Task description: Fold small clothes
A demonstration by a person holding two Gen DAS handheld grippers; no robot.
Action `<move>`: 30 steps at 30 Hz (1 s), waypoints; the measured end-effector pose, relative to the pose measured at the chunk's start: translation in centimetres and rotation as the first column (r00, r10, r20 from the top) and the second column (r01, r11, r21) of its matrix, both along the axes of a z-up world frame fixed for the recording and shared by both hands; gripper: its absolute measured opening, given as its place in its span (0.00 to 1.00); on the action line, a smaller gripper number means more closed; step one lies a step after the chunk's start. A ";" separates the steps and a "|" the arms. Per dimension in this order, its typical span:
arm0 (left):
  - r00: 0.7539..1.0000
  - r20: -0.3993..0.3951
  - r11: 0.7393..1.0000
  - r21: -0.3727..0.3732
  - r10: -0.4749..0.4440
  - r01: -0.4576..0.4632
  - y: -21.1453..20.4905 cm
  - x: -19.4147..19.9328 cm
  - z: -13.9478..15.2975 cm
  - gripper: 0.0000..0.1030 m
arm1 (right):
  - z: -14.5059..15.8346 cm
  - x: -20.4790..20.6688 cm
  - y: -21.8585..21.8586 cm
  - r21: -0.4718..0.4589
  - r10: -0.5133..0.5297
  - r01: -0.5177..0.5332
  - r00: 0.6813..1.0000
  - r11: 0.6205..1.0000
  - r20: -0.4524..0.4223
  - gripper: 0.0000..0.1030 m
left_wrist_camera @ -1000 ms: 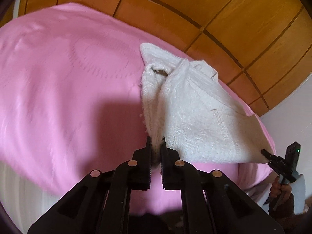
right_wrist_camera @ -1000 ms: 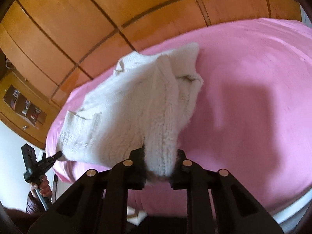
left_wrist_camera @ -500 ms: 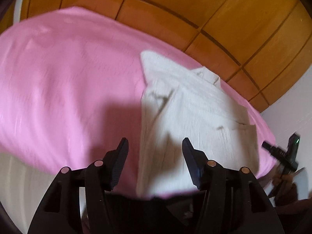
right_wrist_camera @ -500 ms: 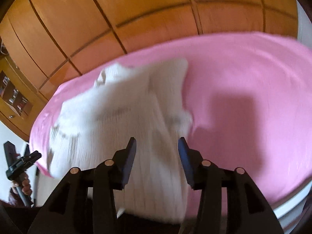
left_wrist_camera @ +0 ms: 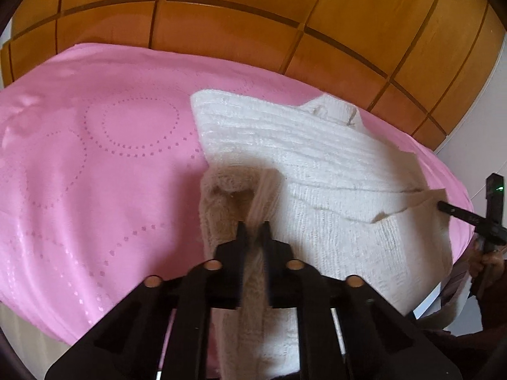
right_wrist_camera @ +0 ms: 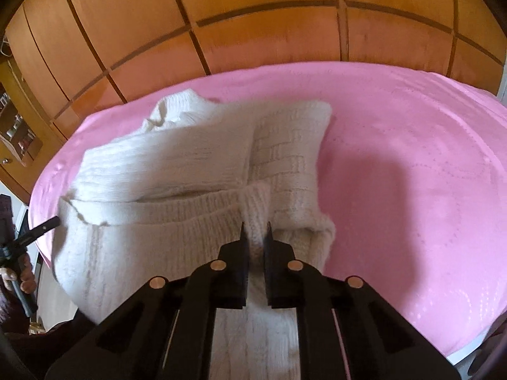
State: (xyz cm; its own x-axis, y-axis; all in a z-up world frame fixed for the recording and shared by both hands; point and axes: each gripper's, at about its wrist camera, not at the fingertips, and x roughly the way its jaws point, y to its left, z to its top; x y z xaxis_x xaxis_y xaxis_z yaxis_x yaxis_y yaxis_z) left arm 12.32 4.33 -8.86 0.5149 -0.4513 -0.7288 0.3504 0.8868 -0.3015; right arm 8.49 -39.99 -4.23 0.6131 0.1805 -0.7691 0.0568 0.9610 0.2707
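Pinching the near hem of the sweater on the pink bed, the left gripper and right gripper have jaws nearly closed on knit. Next, likely, carrying the hem toward the collar, level.
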 end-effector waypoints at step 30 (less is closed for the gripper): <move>0.983 -0.003 0.982 0.047 0.181 -0.181 -4.1 18.3 1.6 0.02 | -1.3 17.8 -4.0 0.035 -0.211 0.211 0.977 0.977 -0.009 0.06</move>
